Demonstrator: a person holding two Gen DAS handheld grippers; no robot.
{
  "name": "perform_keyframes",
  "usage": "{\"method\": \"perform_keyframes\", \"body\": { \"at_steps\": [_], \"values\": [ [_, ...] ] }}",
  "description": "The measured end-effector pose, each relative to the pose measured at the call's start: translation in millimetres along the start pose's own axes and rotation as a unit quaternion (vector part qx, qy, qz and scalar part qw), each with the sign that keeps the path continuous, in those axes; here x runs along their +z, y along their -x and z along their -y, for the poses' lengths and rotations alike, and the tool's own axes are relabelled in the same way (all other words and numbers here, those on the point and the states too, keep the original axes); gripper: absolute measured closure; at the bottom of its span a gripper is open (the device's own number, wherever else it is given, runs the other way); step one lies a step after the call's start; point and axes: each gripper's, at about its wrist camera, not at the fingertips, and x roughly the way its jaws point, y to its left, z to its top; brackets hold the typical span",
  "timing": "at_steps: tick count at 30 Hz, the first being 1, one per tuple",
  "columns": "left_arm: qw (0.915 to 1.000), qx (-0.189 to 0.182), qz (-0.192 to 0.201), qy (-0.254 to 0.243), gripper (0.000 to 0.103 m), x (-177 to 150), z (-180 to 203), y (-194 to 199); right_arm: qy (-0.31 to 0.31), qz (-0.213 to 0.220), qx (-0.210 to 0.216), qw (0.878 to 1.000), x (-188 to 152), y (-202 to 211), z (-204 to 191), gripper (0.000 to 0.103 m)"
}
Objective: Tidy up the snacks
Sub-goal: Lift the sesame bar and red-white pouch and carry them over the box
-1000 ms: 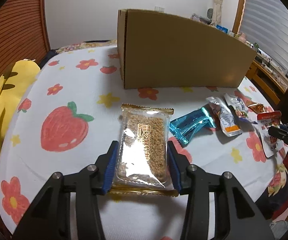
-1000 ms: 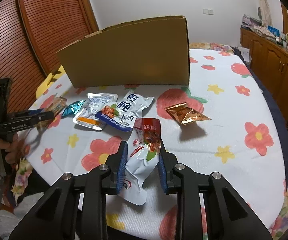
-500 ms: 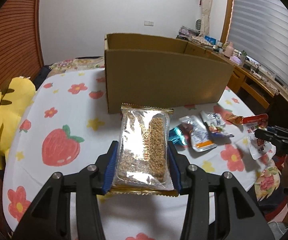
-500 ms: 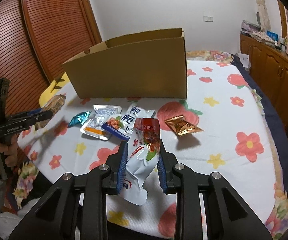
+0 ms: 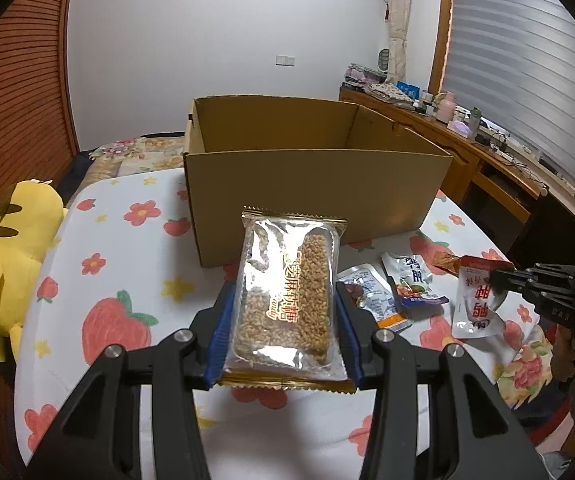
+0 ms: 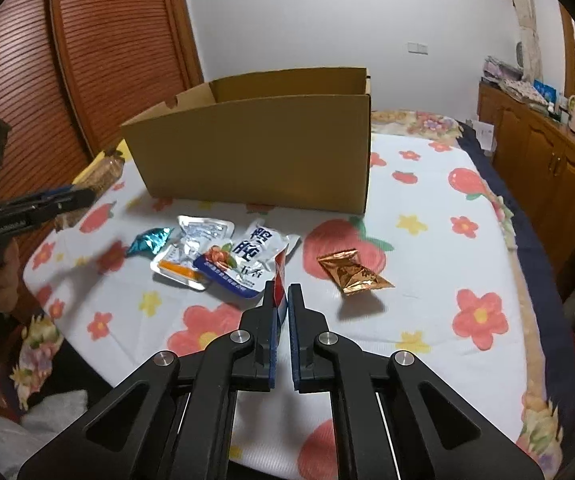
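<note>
My left gripper (image 5: pixel 283 332) holds its blue-padded fingers (image 5: pixel 220 340) pinched on the long sides of a clear sesame-bar packet (image 5: pixel 287 300), raised above the counter (image 5: pixel 127 248), its far end toward the box. My right gripper (image 6: pixel 283 308) has its fingers (image 6: pixel 296 320) pressed almost together on the edge of a red-and-white pouch (image 6: pixel 279 276); in the left wrist view the same pouch (image 5: pixel 475 304) hangs from those fingers, clear of the cloth.

Just beyond the right fingers lie three loose snacks touching one another: a white-and-blue pouch (image 6: pixel 247 256), a silver packet (image 6: pixel 191 248) to its left, and a teal wrapper (image 6: pixel 147 242) farther left. A copper foil sachet (image 6: pixel 351 272) lies apart to the right.

The open cardboard box (image 5: pixel 307 176) stands at the far side of the flower-and-strawberry cloth; I cannot see its floor. A yellow plush toy (image 5: pixel 11 248) lies at the left edge.
</note>
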Motion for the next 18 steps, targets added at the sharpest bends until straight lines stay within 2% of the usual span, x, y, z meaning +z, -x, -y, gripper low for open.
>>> {"method": "perform_keyframes", "body": {
  "at_steps": [5, 9, 18],
  "values": [
    [1.0, 0.0, 0.005, -0.006, 0.057, 7, 4, 1, 0.0, 0.021, 0.006, 1.0, 9, 13, 1, 0.101],
    [0.9998, -0.001, 0.02, -0.009, 0.057, 26, 6, 1, 0.013, 0.043, 0.003, 0.999, 28, 26, -1, 0.101],
    [0.9992, -0.004, 0.039, -0.007, 0.057, 80, 2, -7, 0.049, 0.103, -0.014, 0.993, 93, 49, -10, 0.101]
  ]
}}
